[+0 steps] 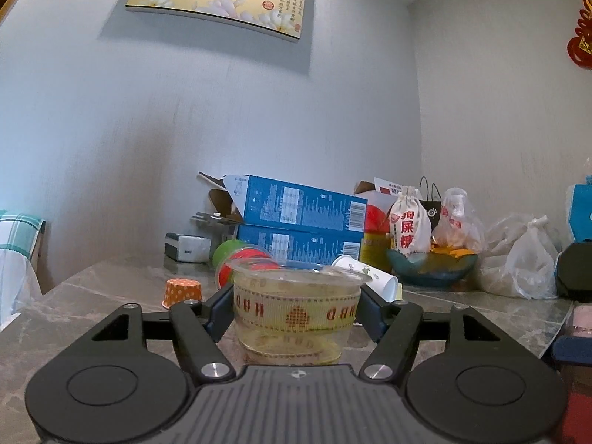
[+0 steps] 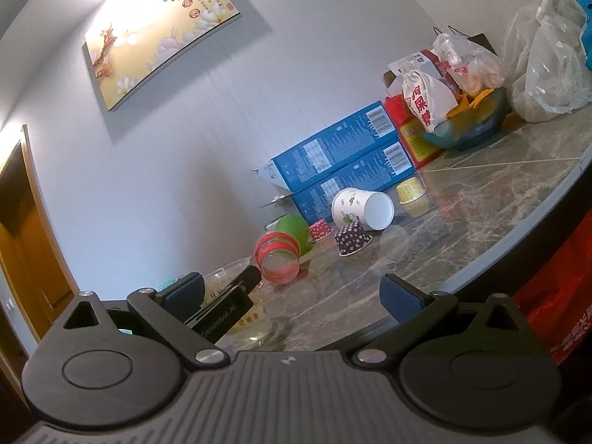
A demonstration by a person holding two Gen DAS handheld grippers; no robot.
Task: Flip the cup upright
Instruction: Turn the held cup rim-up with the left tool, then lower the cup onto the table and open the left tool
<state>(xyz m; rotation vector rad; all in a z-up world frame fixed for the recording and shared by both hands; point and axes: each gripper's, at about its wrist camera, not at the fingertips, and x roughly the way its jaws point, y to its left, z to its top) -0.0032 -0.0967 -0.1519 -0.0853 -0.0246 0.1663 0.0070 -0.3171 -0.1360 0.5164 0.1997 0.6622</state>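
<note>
The left claw (image 1: 297, 305) was closed on a clear plastic cup (image 1: 296, 314), its blue pads (image 1: 219, 312) pressing the cup's two sides. The cup stood mouth up between them, a cream ribbon with red letters wound round its wall; its base sat at or just above the marble counter (image 1: 111, 288), which of the two I could not tell. Behind it lay a red-ringed clear cup (image 1: 246, 262) on its side and a green cup (image 1: 225, 253) beside that. An orange dotted paper cup (image 1: 183, 291) sat mouth down to the left, with bare counter around it. A white paper cup (image 1: 370, 277) lay tipped on the right. Further back a teal bowl (image 1: 431, 270) held a cloth pouch and yellow packets, next to two stacked blue boxes (image 1: 299, 222) against the wall.

From the right wrist, the right claw (image 2: 292, 296) was spread wide and held nothing, hovering over the counter's near curved edge (image 2: 518, 236). The left claw showed as a black bar at lower left, with the clear plastic cup partly hidden behind it. The red-ringed cup lay just beyond, mouth toward the camera. Past it sat a purple dotted cup (image 2: 353, 238) and a red dotted cup (image 2: 320, 229), both mouth down, and the white paper cup on its side, empty. A yellow cup (image 2: 410, 190) stood near the boxes. Open counter stretched to the right of these cups.
</note>
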